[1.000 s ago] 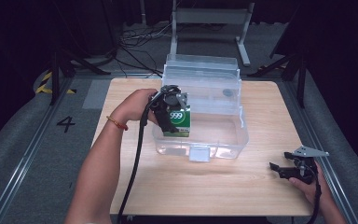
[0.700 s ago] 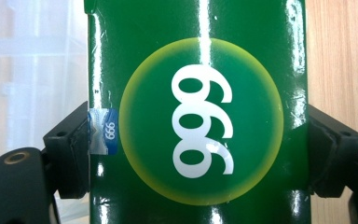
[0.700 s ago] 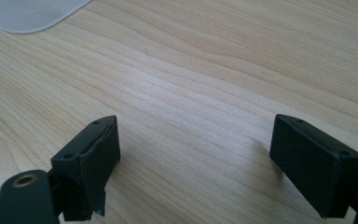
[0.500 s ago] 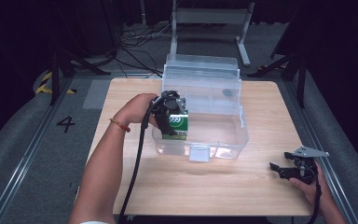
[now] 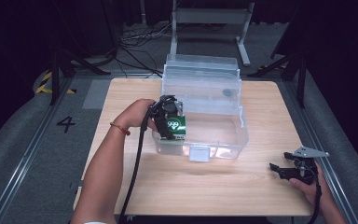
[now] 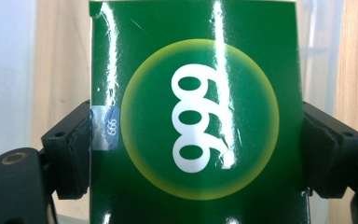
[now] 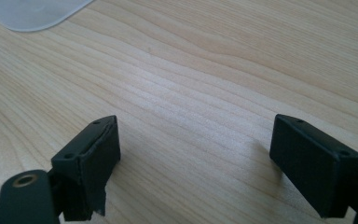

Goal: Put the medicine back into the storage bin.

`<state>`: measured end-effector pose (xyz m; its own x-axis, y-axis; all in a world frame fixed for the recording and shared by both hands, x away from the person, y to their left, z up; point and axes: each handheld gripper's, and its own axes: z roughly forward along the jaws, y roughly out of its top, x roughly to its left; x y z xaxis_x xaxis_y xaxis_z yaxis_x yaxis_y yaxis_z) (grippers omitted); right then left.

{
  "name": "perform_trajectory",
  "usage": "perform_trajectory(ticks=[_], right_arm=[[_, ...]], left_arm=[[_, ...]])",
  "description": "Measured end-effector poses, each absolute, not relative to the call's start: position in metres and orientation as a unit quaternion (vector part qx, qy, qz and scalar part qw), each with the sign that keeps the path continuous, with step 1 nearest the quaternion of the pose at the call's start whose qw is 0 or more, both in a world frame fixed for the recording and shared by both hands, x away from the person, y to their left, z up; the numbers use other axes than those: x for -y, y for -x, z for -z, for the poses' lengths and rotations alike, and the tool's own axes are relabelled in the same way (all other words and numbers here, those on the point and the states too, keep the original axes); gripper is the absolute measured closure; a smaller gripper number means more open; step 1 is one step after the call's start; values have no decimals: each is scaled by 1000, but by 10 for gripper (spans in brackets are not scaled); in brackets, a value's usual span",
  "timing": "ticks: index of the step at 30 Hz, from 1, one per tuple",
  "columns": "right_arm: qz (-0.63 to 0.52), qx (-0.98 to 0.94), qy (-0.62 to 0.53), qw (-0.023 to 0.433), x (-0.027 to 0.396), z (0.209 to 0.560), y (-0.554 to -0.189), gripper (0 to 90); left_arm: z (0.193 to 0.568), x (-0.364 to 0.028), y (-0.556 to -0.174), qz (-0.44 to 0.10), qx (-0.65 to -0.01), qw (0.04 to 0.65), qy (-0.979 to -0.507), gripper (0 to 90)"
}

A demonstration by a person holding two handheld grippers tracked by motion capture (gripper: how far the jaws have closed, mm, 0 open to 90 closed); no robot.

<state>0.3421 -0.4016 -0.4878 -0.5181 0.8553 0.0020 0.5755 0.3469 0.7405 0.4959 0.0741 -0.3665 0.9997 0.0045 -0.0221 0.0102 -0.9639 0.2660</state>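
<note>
We hold the green box [image 6: 193,116] in our left gripper [image 5: 168,122], the jaws clamped on its two side edges with its printed face toward the gripper's camera, and it hangs at the near-left corner of the clear plastic bin [image 5: 223,140], partly below the rim and close to the left wall. The box's long axis runs up along the jaws, so the open room lies down and to the right, toward the bin's bare middle. Our right gripper [image 5: 292,171] rests well apart on the bench [image 5: 223,191], its jaws wide and holding nothing.
</note>
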Motion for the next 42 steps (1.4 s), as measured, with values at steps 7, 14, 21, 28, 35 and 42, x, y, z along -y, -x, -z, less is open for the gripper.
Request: perform_trajectory(ticks=[7, 14, 21, 28, 35, 42], right_arm=[[-353, -796, -449, 198, 402, 488, -342, 167], [-353, -797, -449, 199, 402, 488, -342, 167], [-353, -797, -449, 198, 402, 488, -342, 167], [-354, -796, -450, 197, 402, 488, -342, 166], [-354, -799, -446, 195, 402, 488, -343, 166], [-345, -799, -450, 200, 405, 485, -346, 217]], left_arm=[[368, -75, -497, 10, -6, 133, -991, 145], [367, -73, -495, 11, -6, 137, -991, 155], [357, -75, -493, 6, -6, 162, -987, 181], [350, -89, -483, -9, -36, 219, -975, 182], [346, -110, -466, -30, -86, 267, -959, 164], [348, -127, -447, -43, -123, 280, -951, 165]])
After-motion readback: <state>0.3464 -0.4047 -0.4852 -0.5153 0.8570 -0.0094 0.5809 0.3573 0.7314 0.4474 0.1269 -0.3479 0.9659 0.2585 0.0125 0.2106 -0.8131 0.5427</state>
